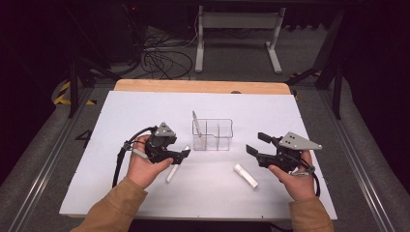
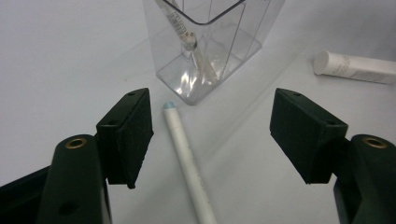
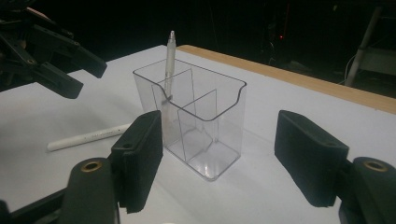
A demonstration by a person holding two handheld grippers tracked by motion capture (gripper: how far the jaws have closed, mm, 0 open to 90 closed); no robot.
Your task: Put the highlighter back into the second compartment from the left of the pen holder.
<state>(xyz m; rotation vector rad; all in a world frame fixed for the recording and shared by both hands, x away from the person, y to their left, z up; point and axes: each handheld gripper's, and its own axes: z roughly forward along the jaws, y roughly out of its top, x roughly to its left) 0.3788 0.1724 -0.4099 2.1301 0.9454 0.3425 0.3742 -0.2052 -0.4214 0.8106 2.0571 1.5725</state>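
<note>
Between our spread left fingers [image 2: 128, 140] lay a white pen [image 2: 187, 161]; we judged centring before closing best. Right fingers [image 3: 144, 158] were spread too.

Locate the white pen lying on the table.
High view: the white pen lies flat left of centre, just in front of the clear organizer, under the open left gripper. In the left gripper view it lies between the jaws.

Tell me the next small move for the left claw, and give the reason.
Probably lower the left claw and close on the white pen. Its jaws stand open, and the pen lies flat on the table between them, nearer one jaw, untouched. The clear organizer just beyond already holds one pen upright, so this one likely goes in next. The right claw waits open, off to the side.
</note>
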